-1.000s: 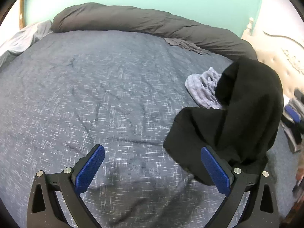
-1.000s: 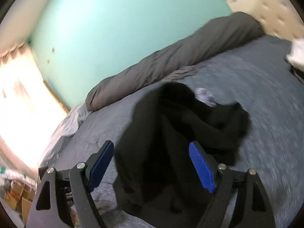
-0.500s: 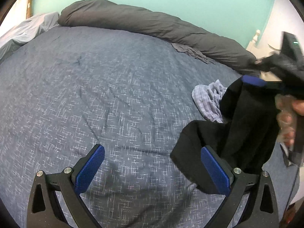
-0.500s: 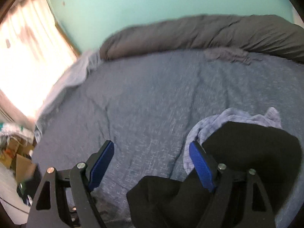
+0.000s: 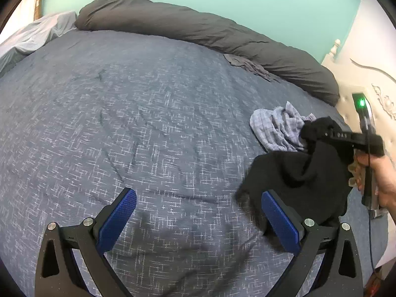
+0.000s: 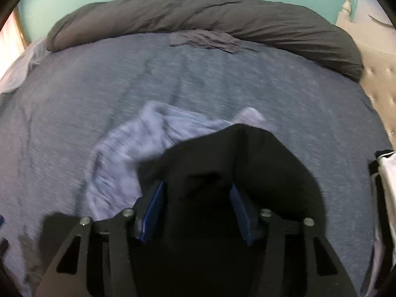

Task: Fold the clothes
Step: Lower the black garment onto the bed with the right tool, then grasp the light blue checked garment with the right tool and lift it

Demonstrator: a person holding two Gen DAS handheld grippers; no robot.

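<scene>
A black garment hangs in a bunch from my right gripper down onto the blue bedspread, at the right of the left wrist view. In the right wrist view the same black garment fills the gap between the blue pads of the right gripper, whose jaws are closing on it. A crumpled light blue checked garment lies just beyond it. My left gripper hovers open over bare bedspread, left of the black garment, holding nothing.
A rolled dark grey duvet lines the far edge of the bed, with a small grey cloth in front of it. A cream headboard stands at the right. A hand holds the right gripper. Pale sheets lie far left.
The right gripper swung down and over toward the bed with the black garment, and its jaws narrowed around the cloth. The garment's raised peak dropped lower. The left gripper barely moved.
</scene>
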